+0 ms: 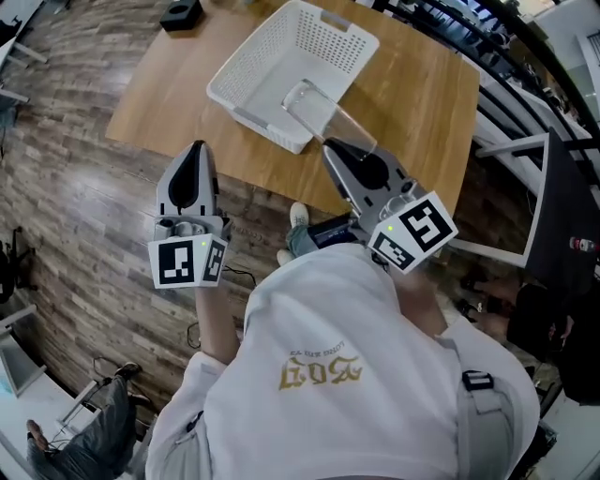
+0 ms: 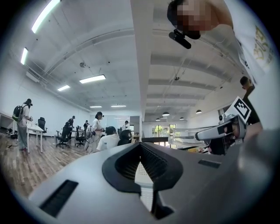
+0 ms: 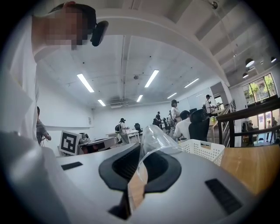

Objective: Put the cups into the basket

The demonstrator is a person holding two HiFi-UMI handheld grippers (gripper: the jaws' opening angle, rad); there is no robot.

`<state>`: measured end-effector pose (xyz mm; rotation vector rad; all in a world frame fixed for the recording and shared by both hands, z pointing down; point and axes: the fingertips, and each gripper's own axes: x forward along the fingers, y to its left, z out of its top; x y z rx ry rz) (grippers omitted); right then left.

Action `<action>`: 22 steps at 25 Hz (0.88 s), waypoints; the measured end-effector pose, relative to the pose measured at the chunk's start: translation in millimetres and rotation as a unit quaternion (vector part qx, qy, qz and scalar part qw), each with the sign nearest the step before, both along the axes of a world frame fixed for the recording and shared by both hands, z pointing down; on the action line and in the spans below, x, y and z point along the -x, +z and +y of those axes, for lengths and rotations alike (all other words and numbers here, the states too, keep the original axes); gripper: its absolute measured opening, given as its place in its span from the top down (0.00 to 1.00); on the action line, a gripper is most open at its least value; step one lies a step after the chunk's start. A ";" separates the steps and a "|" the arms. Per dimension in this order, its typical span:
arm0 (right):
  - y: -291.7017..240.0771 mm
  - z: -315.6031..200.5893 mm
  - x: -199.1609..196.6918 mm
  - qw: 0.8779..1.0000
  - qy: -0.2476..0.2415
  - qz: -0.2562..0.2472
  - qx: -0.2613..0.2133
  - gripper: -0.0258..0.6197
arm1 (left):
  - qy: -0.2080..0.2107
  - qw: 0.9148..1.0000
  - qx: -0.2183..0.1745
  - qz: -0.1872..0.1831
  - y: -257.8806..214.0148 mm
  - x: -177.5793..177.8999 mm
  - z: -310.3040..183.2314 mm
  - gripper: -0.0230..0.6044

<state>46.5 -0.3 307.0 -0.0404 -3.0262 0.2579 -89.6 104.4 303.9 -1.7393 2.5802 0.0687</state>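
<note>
Wooden worktop (image 1: 412, 103) bears a white perforated basket (image 1: 246, 66). A clear plastic cup (image 1: 314, 103) is pinched in the right tongs (image 1: 330, 150) above its near rim. The left tongs (image 1: 197, 148) are pressed together, empty. Release is advised only once the cup is lowered well inside.

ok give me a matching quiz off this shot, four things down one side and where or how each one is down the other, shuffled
Things:
1. clear cup
2. basket
3. left gripper
4. black block

Place or state:
a. shut, holding nothing
b. near the table's far corner
c. pinched in the fingers of the right gripper
d. white, standing on the wooden table

Pairs: 1-c, 2-d, 3-a, 4-b
</note>
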 end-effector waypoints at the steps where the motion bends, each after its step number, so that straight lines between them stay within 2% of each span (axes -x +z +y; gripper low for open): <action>1: 0.1 -6.0 5.2 1.000 0.003 -0.002 0.002 0.92 | 0.004 1.000 0.001 -0.003 -0.9 6.1 -8.1 0.95; 6: 3.1 -23.8 28.6 1.000 -0.001 -0.010 0.017 0.92 | 0.013 1.000 0.013 -0.006 -1.7 27.6 -37.7 0.95; 16: 3.8 -59.5 56.2 0.999 0.001 -0.010 0.033 0.92 | 0.040 0.999 0.028 -0.018 -9.7 46.4 -90.3 0.95; 22: 4.6 -82.0 73.5 0.999 0.034 -0.011 0.030 0.92 | 0.084 0.996 0.029 -0.018 -4.7 64.5 -124.5 0.95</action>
